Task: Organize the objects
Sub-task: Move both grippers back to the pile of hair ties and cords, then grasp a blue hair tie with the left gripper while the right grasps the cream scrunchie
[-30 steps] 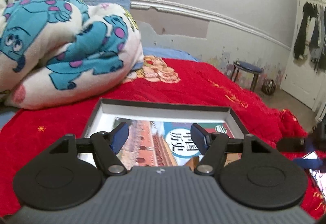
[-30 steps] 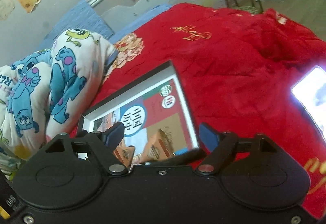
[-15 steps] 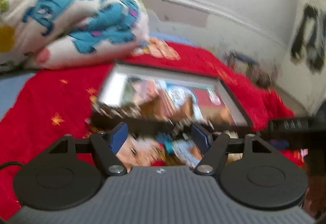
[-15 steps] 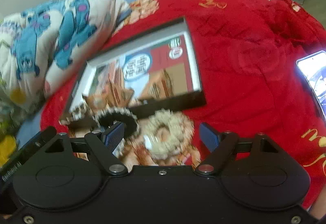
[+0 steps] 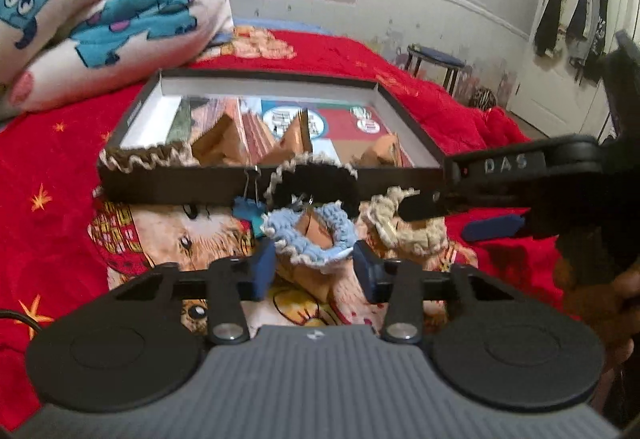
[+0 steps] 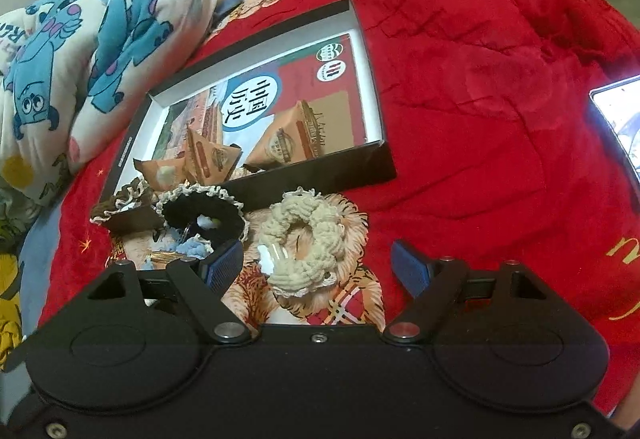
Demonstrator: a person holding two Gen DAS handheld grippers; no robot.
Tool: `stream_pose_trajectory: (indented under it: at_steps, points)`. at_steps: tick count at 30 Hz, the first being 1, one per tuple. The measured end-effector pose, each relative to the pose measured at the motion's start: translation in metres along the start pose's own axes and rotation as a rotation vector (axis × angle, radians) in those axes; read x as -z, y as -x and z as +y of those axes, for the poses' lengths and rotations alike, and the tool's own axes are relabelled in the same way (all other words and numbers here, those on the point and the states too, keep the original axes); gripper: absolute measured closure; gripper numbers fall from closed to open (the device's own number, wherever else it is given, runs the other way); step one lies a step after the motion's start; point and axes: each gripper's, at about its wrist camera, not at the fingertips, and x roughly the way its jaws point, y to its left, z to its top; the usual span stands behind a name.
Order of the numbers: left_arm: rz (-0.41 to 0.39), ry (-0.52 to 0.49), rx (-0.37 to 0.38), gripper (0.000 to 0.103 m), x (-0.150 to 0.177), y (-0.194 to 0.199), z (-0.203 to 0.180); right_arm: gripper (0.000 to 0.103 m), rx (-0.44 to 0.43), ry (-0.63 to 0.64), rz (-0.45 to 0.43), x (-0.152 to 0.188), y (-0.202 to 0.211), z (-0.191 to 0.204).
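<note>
Orange snack packets (image 6: pixel 280 145) already sitting in black box (image 6: pixel 372 87) on bed. Crocheted scrunchies still waiting outside: left hand-held gripper (image 5: pixel 314 271) hovering spread around blue scrunchie (image 5: pixel 310 237); right hand-held gripper (image 6: pixel 318 267) hovering spread around beige scrunchie (image 6: pixel 308 235).

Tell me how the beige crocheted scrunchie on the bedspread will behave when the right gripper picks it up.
The beige crocheted scrunchie looks like soft, chunky yarn, so it will probably squash and sag rather than hold its ring shape. It likely weighs very little. Its knobbly weave should grip the pads of the right gripper well, but lying flat on the plush red bedspread, a pinch might catch fabric too.
</note>
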Motion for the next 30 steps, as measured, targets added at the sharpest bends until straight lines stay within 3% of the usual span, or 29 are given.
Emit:
stream_pose_trajectory:
  at_steps: [2,7,8,9,15,23,30]
  points:
    - [0.009,0.021,0.023,0.079,0.0,-0.001,0.002,0.023,0.005,0.001,-0.002,0.0,-0.001,0.0]
    - [-0.025,-0.013,0.026,0.087,0.002,0.007,-0.005,0.023,0.016,0.006,0.004,-0.001,-0.004,0.002]
    - [-0.026,-0.013,0.029,0.097,0.001,0.007,-0.005,0.023,0.017,0.008,0.005,-0.001,-0.004,0.003]
    - [-0.024,-0.015,0.03,0.099,0.001,0.008,-0.005,0.023,0.017,0.011,0.005,-0.001,-0.005,0.004]
    - [-0.045,-0.022,0.031,0.1,0.0,0.012,-0.007,0.024,0.031,0.033,0.033,-0.002,-0.01,0.005]
    - [-0.116,-0.06,0.034,0.101,0.001,0.023,-0.014,0.039,0.085,0.08,0.039,-0.001,-0.011,0.009]
    - [-0.103,-0.091,0.02,0.098,0.003,0.02,-0.018,0.05,0.094,0.063,0.039,-0.003,-0.01,0.005]
